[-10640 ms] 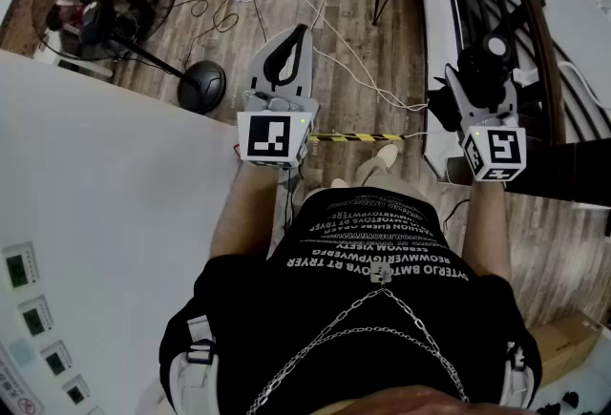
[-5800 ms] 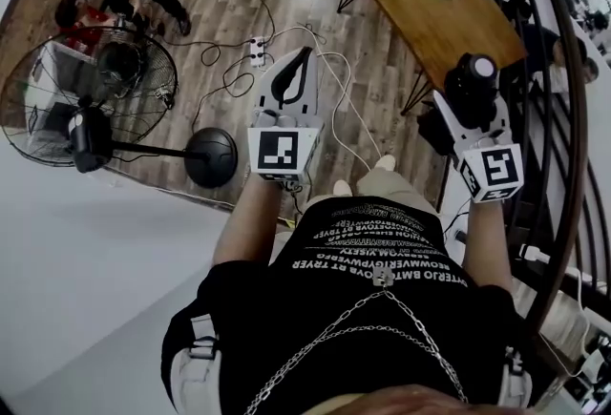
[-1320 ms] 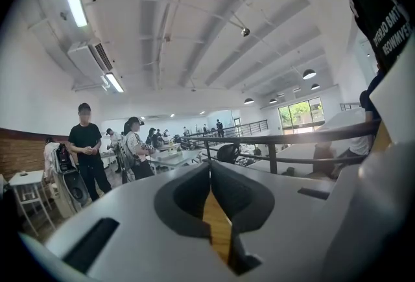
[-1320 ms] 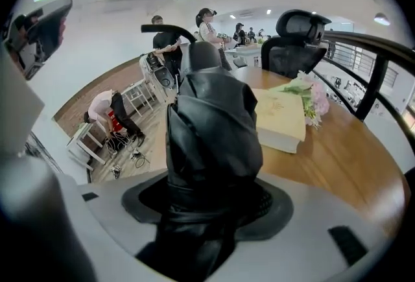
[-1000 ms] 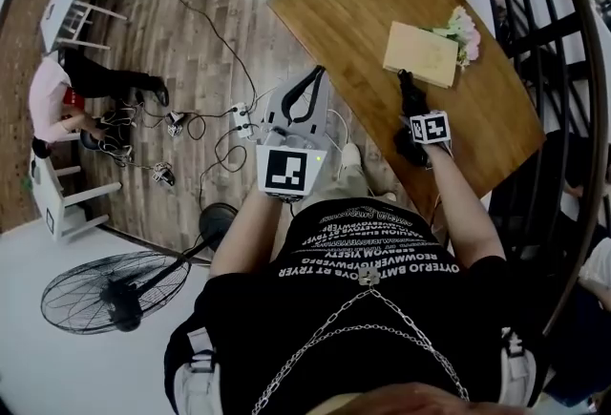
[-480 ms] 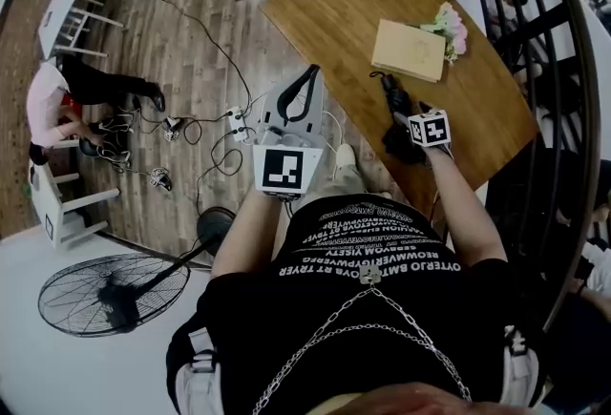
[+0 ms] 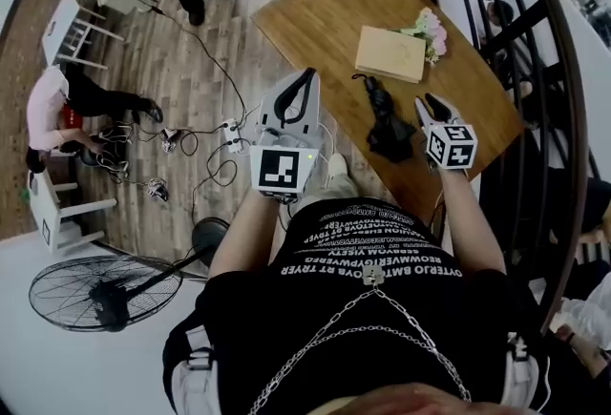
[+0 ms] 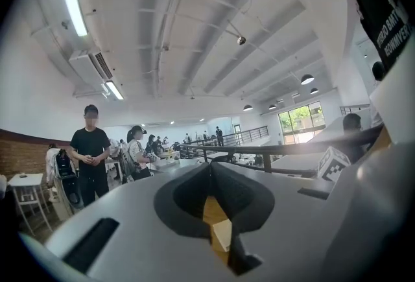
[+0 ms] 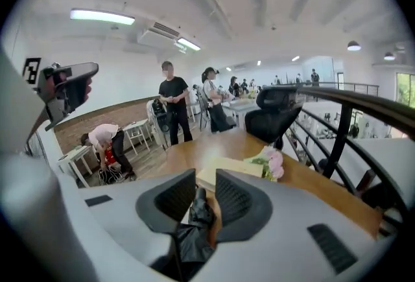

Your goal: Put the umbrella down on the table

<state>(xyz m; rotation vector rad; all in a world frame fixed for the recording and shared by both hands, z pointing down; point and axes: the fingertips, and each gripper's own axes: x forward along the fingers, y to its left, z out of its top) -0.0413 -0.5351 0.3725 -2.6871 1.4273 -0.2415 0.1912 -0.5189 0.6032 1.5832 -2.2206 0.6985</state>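
Observation:
The black folded umbrella (image 7: 384, 122) lies on the wooden table (image 7: 325, 12), near its front edge. My right gripper (image 7: 430, 103) hangs just right of the umbrella and above it, apart from it. Its jaws are closing, with nothing gripped between them. In the right gripper view the umbrella (image 9: 194, 222) shows through the gap of the right gripper (image 9: 204, 177), down on the table (image 9: 194, 148). My left gripper (image 7: 307, 74) is held over the floor left of the table, its tips together and empty; the left gripper (image 8: 209, 165) points level across the room.
A tan book (image 7: 391, 52) and pink flowers (image 7: 427, 27) lie on the table beyond the umbrella. A dark railing (image 7: 535, 41) curves along the right. Cables (image 7: 229, 127) and a floor fan (image 7: 105, 289) are on the wooden floor at left, where people stand.
My right gripper has let go of the umbrella and risen up and to the right; the umbrella stays lying on the table. The left gripper has drifted slightly.

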